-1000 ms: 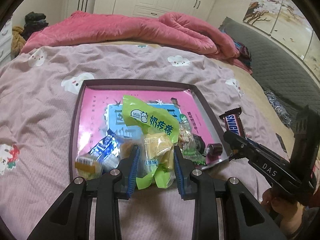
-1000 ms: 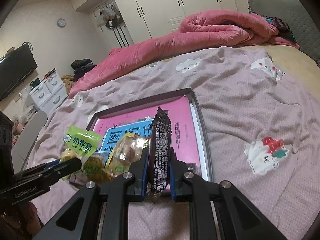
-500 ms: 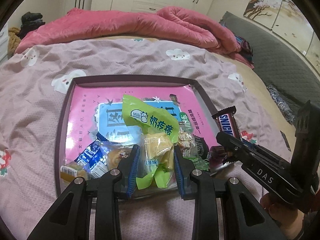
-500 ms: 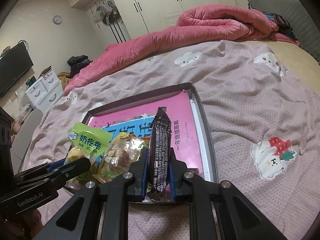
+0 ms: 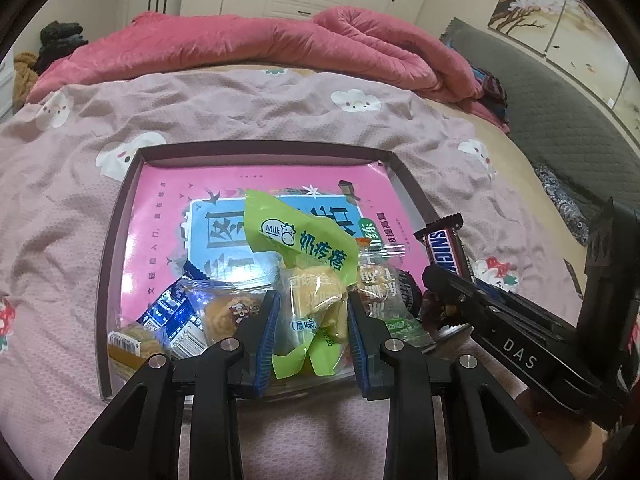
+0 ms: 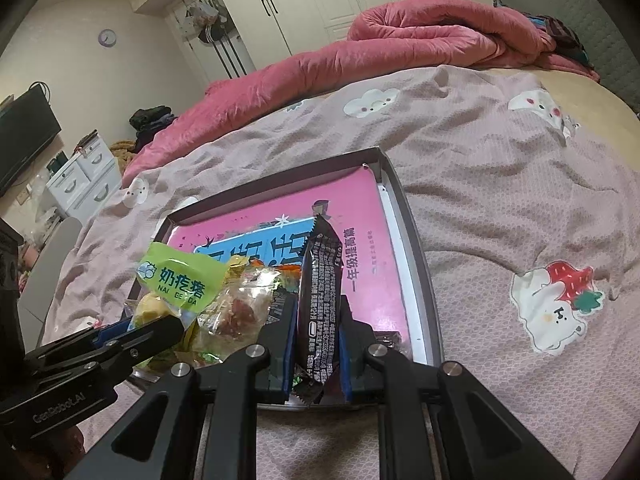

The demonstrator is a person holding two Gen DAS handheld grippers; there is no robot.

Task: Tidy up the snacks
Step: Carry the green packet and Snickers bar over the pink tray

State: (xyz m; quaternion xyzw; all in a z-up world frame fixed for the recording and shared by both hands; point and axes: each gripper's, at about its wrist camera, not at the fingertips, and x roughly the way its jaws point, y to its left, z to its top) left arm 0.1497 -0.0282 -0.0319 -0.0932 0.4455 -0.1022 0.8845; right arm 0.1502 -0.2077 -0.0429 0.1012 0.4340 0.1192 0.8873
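My left gripper (image 5: 310,322) is shut on a green milk-candy bag (image 5: 308,248), held upright over the near edge of a dark tray (image 5: 116,216) with a pink book inside. My right gripper (image 6: 318,334) is shut on a dark Snickers bar (image 6: 320,292), standing upright over the tray's near right corner (image 6: 420,264). In the left wrist view the Snickers bar (image 5: 444,246) and the right gripper (image 5: 440,282) show at the right. In the right wrist view the green bag (image 6: 180,280) and the left gripper (image 6: 154,328) show at the left. Several wrapped snacks (image 5: 180,316) lie along the tray's near edge.
The tray lies on a bed with a mauve cartoon-print cover (image 5: 80,128). A rumpled red duvet (image 5: 260,48) lies along the far side. A grey headboard (image 5: 560,116) is at the right. Wardrobes stand behind, and white drawers (image 6: 84,176) and a TV at the left.
Both grippers have moved forward over the tray's near edge with their snacks still held. The tray now looks closer and larger in both views.
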